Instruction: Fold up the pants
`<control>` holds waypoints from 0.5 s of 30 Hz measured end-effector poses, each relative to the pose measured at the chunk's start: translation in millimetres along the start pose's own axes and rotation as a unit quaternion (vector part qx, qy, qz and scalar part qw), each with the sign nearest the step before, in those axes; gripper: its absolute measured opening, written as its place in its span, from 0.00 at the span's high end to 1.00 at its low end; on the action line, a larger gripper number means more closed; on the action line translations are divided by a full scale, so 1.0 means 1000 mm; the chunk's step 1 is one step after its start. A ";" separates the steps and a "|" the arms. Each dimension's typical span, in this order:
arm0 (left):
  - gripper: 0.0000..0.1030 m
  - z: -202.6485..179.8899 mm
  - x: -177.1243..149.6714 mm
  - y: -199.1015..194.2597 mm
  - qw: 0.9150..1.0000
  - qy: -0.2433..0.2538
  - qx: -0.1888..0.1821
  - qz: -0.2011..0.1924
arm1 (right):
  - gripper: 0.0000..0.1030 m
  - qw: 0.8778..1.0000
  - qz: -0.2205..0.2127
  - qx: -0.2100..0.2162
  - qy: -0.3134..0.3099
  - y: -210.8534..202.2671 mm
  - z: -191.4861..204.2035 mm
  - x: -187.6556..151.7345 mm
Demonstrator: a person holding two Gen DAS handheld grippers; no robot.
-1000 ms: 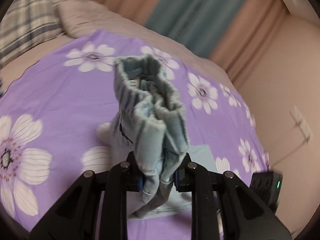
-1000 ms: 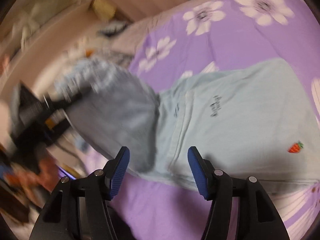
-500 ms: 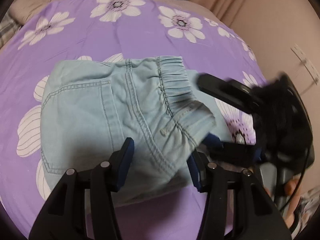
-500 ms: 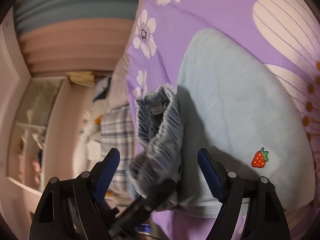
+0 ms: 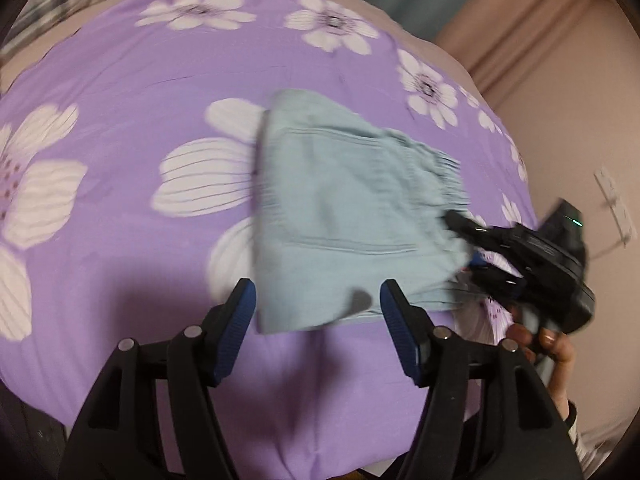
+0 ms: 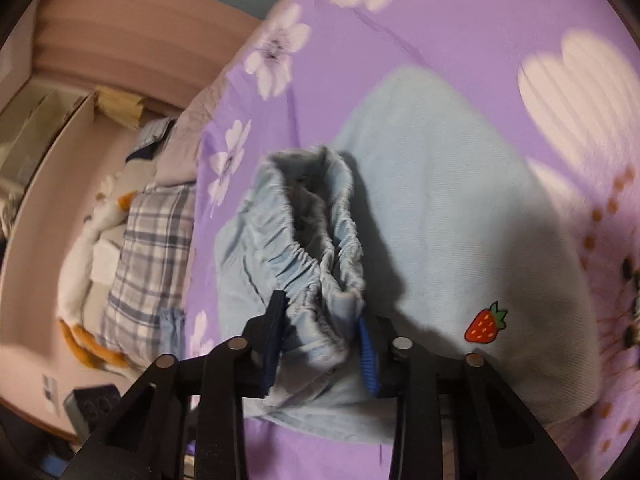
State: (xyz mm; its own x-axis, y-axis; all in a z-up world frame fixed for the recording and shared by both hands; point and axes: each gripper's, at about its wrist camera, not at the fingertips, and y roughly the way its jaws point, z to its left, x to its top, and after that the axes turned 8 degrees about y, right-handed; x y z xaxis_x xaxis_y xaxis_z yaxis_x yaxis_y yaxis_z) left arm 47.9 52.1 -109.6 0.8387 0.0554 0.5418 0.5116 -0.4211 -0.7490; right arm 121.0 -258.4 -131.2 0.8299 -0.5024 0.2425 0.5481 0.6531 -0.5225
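a purple bedsheet (image 5: 120, 80) with white flowers covers a bed, curtains at the upper right of the left view. one pair of pants (image 5: 344, 216), pale blue denim with an elastic waistband (image 6: 320, 248) and one red strawberry patch (image 6: 486, 322), lies folded at the centre of the sheet. the left gripper (image 5: 316, 320) at the lower centre is opening, its two blue pads apart above the near edge of the pants, touching nothing. the right gripper (image 6: 320, 336) is closing, pads pinching the bunched waistband at the right side of the pants. a plaid pillow (image 6: 148, 264) sits at the left of the right view.
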 end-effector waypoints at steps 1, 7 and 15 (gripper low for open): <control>0.37 0.003 0.000 -0.001 1.000 -0.006 0.000 0.000 | 0.70 1.000 -0.008 0.003 -0.015 -0.007 0.003 -0.001; 0.37 0.002 -0.004 -0.002 1.000 -0.010 -0.002 0.001 | 0.70 0.996 -0.085 -0.015 -0.035 -0.050 0.005 0.010; 0.37 -0.003 -0.006 0.011 1.000 -0.008 -0.004 0.019 | 0.70 0.994 -0.077 -0.079 0.021 -0.033 -0.051 0.021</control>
State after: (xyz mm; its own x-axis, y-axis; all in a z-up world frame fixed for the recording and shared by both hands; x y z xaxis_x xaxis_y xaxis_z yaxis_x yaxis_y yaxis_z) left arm 48.4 44.6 -119.8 0.8601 0.0533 0.5074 0.4784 -0.4298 -0.7658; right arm 114.9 -319.3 -150.6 0.7306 -0.6153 0.2962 0.6422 0.4717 -0.6042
